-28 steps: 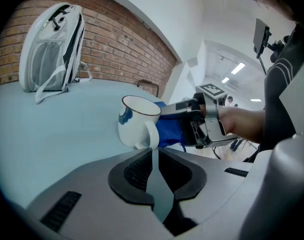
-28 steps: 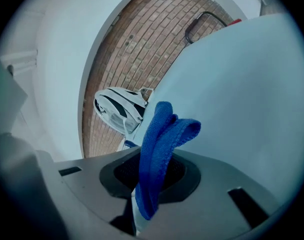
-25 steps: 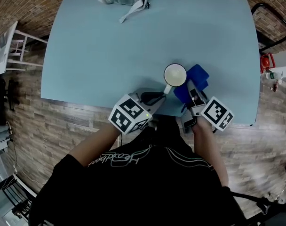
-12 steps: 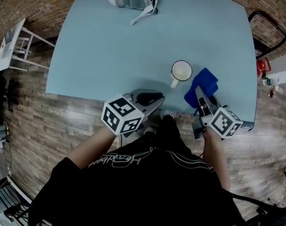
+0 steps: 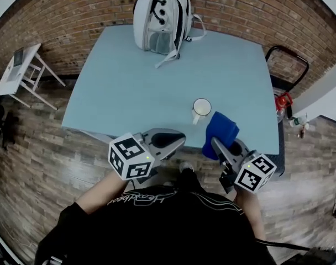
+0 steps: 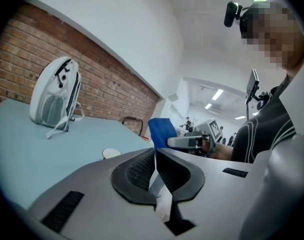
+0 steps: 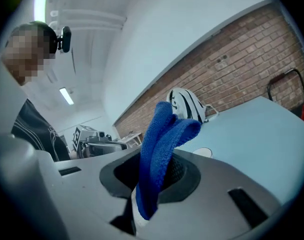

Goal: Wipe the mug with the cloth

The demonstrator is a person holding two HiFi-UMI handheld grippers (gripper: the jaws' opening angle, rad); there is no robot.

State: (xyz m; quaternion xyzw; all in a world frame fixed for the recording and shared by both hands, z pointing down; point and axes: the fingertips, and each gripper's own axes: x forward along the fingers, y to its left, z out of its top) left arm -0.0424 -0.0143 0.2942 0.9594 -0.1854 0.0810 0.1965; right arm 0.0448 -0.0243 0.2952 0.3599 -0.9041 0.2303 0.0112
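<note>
Backpack (image 5: 157, 16) at far edge of table (image 5: 129, 87), well beyond mug (image 5: 201, 108)

Rough blue knitted cloth (image 7: 162, 144) between matt grey plastic fingers (image 7: 232, 181).
Beyond the fingers: smooth white mug (image 5: 201, 108), matt pale-blue bench (image 5: 129, 93).

It looked like a lab or studio workspace: a red brick wall (image 5: 74, 10), wood-plank floor (image 5: 41, 148), a pale blue table (image 5: 129, 81), and ceiling strip lights (image 6: 218, 94) over an open hall beyond.
</note>
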